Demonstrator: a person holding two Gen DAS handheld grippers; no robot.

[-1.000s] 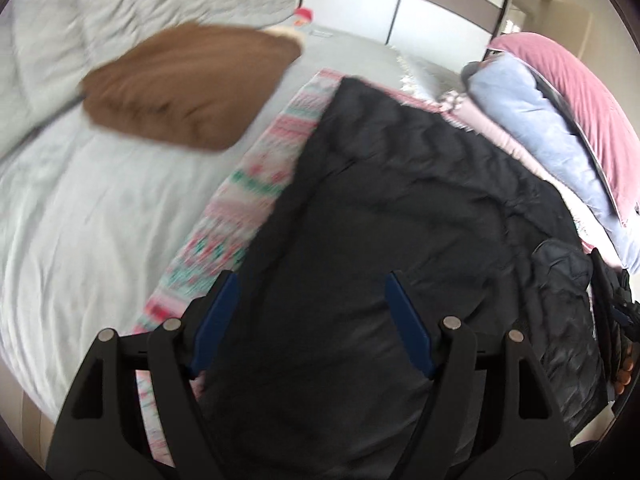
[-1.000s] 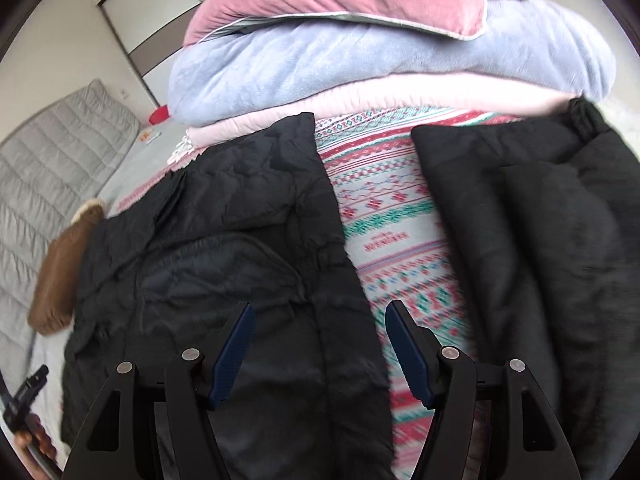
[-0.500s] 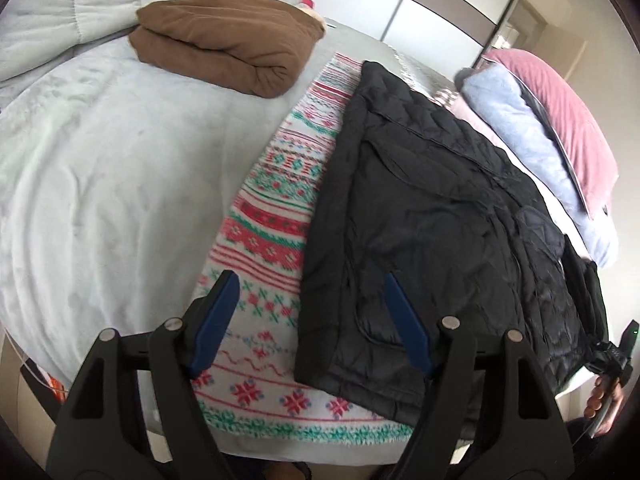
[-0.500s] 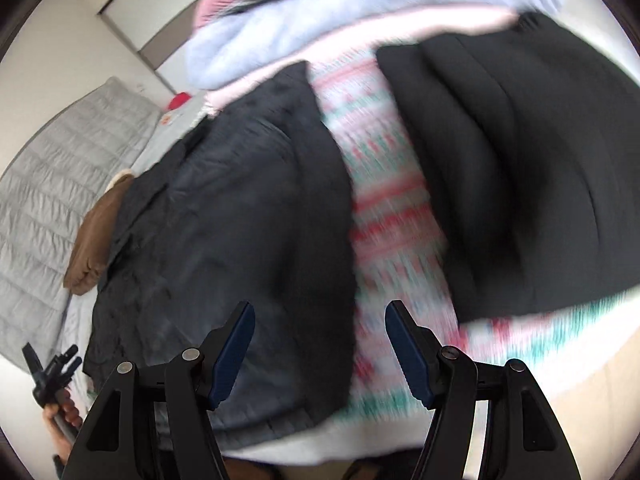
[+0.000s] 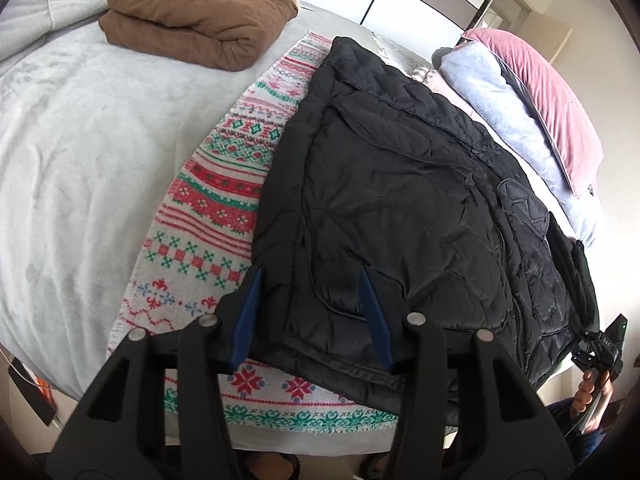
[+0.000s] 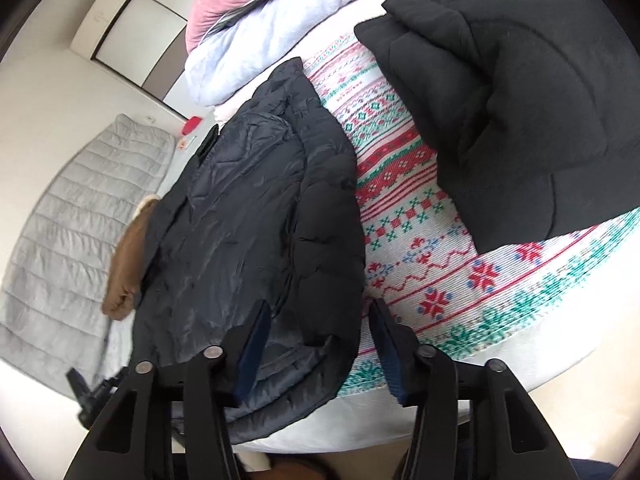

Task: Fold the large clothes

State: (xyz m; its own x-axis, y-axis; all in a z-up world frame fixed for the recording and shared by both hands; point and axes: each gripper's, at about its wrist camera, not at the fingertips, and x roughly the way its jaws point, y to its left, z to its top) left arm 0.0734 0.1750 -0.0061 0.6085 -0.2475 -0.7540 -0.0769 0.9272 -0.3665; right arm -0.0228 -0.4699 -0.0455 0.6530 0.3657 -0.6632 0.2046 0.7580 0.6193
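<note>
A black quilted jacket [image 5: 400, 208] lies spread flat on a red, green and white patterned blanket [image 5: 208, 216] on the bed; it also shows in the right wrist view [image 6: 256, 216]. My left gripper [image 5: 310, 312] is open and empty above the jacket's near left hem corner. My right gripper [image 6: 320, 344] is open and empty above the jacket's near right hem, at the bed's front edge. The right gripper also shows small at the far right of the left wrist view [image 5: 604, 352].
A folded brown garment [image 5: 196, 16] lies on the grey bedspread [image 5: 72, 152] at the far left. A second black garment [image 6: 504, 92] lies folded on the patterned blanket [image 6: 416, 248] at right. Stacked pink and blue bedding [image 5: 532, 96] stands behind. The bed's front edge is close.
Both grippers have pulled back toward the bed's front edge, so the jacket's near hem and the blanket's border now show. Both stay open and empty.
</note>
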